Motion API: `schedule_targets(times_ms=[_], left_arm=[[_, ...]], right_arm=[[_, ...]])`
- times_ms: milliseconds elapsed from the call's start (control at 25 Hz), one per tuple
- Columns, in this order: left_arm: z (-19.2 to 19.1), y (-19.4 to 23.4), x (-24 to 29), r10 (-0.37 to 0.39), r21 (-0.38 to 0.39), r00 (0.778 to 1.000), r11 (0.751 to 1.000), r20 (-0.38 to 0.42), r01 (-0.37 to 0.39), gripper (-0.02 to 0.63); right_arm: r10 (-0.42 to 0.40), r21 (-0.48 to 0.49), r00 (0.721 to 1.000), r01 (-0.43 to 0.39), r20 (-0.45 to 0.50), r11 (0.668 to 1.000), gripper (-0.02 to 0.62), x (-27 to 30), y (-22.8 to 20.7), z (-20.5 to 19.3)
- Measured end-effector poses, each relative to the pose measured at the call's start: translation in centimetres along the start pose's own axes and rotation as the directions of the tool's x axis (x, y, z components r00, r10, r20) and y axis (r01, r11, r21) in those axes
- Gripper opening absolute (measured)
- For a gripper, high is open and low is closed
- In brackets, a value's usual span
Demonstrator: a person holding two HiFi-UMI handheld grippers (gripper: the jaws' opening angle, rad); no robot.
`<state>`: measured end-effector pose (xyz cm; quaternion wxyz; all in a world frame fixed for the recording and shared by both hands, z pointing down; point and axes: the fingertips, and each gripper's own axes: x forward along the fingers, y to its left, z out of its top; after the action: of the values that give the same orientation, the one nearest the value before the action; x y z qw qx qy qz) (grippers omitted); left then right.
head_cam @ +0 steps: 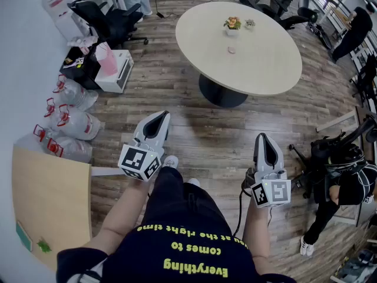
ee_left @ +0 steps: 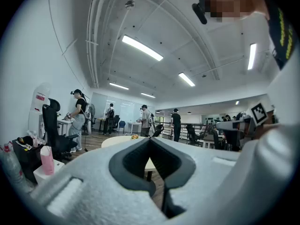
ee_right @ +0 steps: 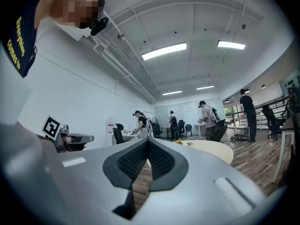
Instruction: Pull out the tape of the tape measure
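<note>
I see no tape measure that I can name for sure. A small pinkish object [head_cam: 231, 50] lies on the round beige table [head_cam: 265, 69] ahead; it is too small to identify. My left gripper [head_cam: 163, 115] and right gripper [head_cam: 263, 137] are held level over the wooden floor, short of the table, both pointing toward it. Both are shut with nothing between the jaws. In the left gripper view the shut left gripper [ee_left: 150, 139] faces the table [ee_left: 112, 141]. The right gripper view shows the shut right gripper [ee_right: 148, 140] and the table [ee_right: 211, 149] beyond.
A small flower pot [head_cam: 232, 24] stands on the table's far side. Office chairs [head_cam: 112, 16], a white box [head_cam: 115, 69] and water bottles [head_cam: 73, 122] line the left wall. A wooden desk corner [head_cam: 47, 199] is near left. A person [head_cam: 339, 187] crouches at right.
</note>
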<state>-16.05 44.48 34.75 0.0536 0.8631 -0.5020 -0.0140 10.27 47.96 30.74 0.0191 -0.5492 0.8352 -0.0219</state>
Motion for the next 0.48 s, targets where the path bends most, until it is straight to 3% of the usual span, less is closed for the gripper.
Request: schedule_targets(times_ms=[280,480], left_arm=[[0.6,-0.8,0.6,-0.001,0.012,1.000,1.000,0.010,0.001,0.003],[1.2,-0.9,1.3,0.010,0.007,1.000,1.000,0.011,-0.010,0.003]], right_arm=[[0.009,0.019,1.000,-0.010,0.019,1.000,0.012,-0.4,-0.3,0.8],[-0.042,-0.026,0.999,0.042,0.005,0.999,0.012,-0.3,-1.6,0.6]])
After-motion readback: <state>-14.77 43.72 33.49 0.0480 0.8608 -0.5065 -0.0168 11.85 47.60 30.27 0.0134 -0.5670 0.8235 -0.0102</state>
